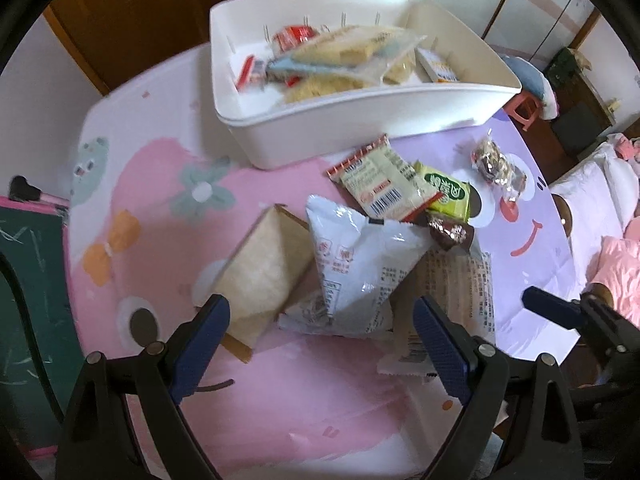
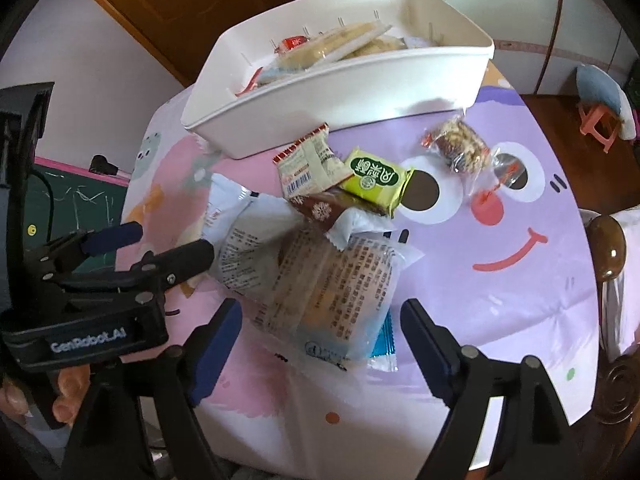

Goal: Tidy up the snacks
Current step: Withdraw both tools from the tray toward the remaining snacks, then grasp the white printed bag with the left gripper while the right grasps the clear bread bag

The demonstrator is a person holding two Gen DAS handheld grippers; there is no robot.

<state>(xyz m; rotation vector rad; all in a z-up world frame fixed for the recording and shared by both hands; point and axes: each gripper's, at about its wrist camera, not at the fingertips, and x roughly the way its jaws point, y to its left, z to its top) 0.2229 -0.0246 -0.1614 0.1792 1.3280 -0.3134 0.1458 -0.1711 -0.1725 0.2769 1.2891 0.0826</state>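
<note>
The loose snacks lie heaped mid-bench, overlapping so that several are half hidden: a brown wrapper [image 2: 320, 212] is buried under the barcode packet [image 1: 384, 182] and green packet [image 2: 376, 178], and the print on the clear pastry bag [image 2: 332, 292] is too small to read. The white bin [image 1: 360, 120] at the far edge of the bench [image 1: 160, 184] holds more packets, mostly screened by its wall in the right view. The left gripper [image 1: 320, 332] hovers low over the white pouch [image 1: 360, 256], jaws spread wide and empty. The right gripper [image 2: 320, 344] is likewise released, straddling the pastry bag without touching.

bin [image 1: 320, 136] white | tablecloth [image 1: 160, 184] pink-lilac cartoon faces | wafer pack [image 2: 374, 178] green
</note>
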